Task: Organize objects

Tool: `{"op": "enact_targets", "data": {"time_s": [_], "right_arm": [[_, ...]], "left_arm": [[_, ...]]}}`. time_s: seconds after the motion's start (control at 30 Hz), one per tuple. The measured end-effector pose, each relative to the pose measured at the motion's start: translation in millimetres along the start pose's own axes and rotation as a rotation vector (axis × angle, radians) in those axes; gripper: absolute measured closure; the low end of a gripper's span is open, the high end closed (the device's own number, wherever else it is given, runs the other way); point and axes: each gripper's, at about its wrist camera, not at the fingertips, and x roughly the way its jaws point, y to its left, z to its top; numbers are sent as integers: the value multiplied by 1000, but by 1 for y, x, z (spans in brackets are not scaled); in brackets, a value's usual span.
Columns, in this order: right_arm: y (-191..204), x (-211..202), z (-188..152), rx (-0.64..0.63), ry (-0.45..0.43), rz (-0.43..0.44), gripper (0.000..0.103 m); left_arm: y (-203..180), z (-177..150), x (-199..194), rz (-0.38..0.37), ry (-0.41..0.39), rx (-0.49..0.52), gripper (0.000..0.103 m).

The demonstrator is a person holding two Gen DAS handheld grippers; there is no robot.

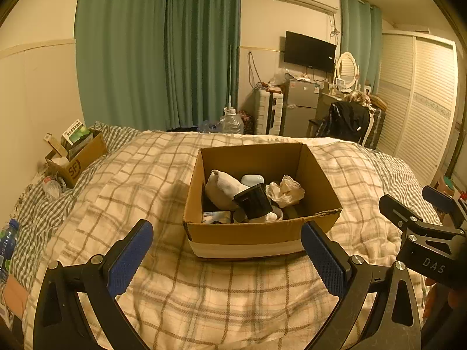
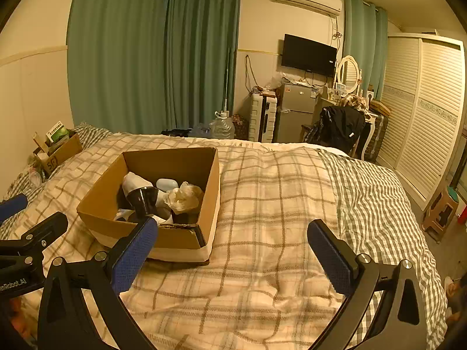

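An open cardboard box [image 1: 262,234] sits on the plaid blanket, also in the right wrist view [image 2: 181,237]. Inside lie a black cup [image 1: 253,201], a white sock-like cloth [image 1: 223,189], a pale blue case [image 1: 252,179] and crumpled paper [image 1: 287,191]. My left gripper [image 1: 227,258] is open and empty, just in front of the box. My right gripper [image 2: 233,256] is open and empty, to the right of the box over the blanket. The right gripper's fingers [image 1: 408,218] show at the right edge of the left wrist view.
A smaller cardboard box [image 1: 77,157] full of items stands at the bed's far left, with plastic bottles [image 1: 52,188] near it. Beyond the bed are a water jug [image 1: 232,121], fridge [image 1: 300,108], chair [image 1: 347,121] and wardrobe [image 1: 420,108]. A stool [image 2: 442,211] stands right of the bed.
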Motion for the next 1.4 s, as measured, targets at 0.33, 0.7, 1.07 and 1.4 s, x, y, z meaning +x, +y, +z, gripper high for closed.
{"op": "enact_targets", "data": {"time_s": [0.33, 0.7, 1.07, 1.4], "right_arm": [[0, -2, 0, 10, -4, 3, 0], [1, -3, 0, -1, -4, -5, 0], [1, -4, 1, -12, -5, -19, 0], [1, -4, 1, -13, -5, -19, 1]], "left_arm": [[2, -1, 2, 5, 12, -10, 0], [3, 0, -2, 8, 6, -15, 0], [1, 0, -3, 15, 6, -1, 0], [1, 0, -4, 15, 7, -11, 0]]}}
